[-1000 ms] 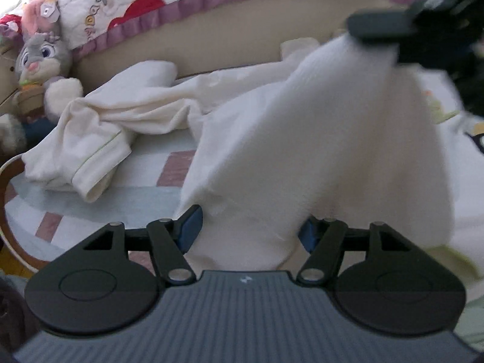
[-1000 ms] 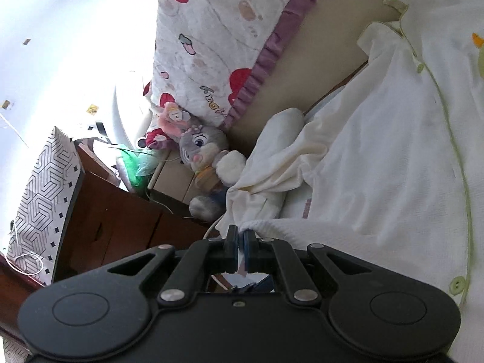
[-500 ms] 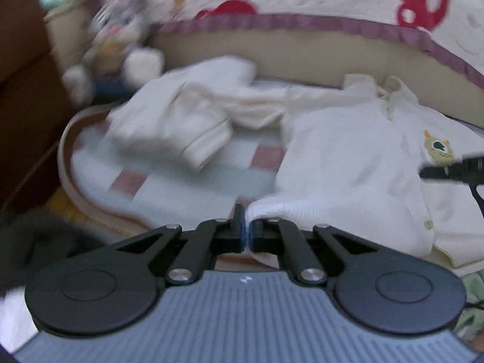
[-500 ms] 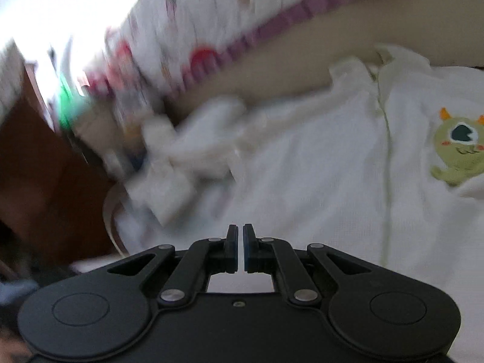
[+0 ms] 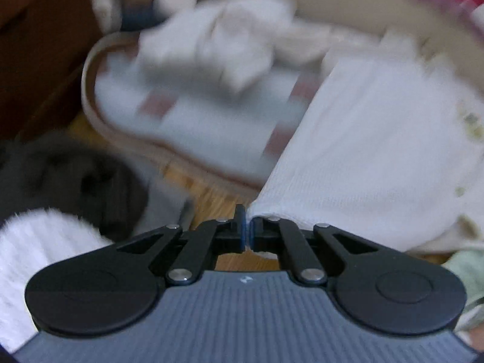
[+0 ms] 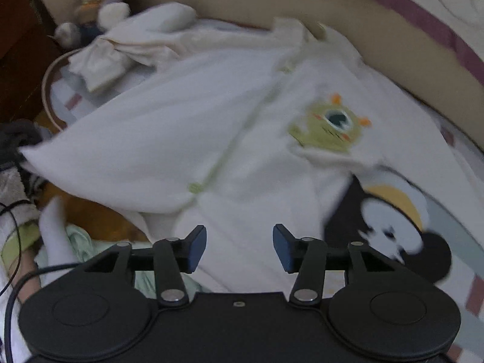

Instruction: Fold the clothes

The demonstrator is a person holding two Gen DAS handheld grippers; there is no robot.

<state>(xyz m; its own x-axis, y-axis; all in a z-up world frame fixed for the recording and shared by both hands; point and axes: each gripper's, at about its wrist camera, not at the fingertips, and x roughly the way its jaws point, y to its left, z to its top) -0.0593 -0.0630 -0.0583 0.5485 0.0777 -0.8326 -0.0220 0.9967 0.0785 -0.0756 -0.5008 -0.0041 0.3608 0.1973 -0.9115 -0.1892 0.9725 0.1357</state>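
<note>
Bed point(image 6: 393, 45), unlettered monster-patch shirt point(image 6: 230, 127)

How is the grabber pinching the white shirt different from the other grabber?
The left gripper is shut on a corner of the white shirt, while the right gripper has its jaws apart and opening, with nothing pinched. The left gripper pulls the shirt's edge out past the bed; the right gripper hangs above the shirt's lower front. Both are black with blue pads and point downward.
</note>
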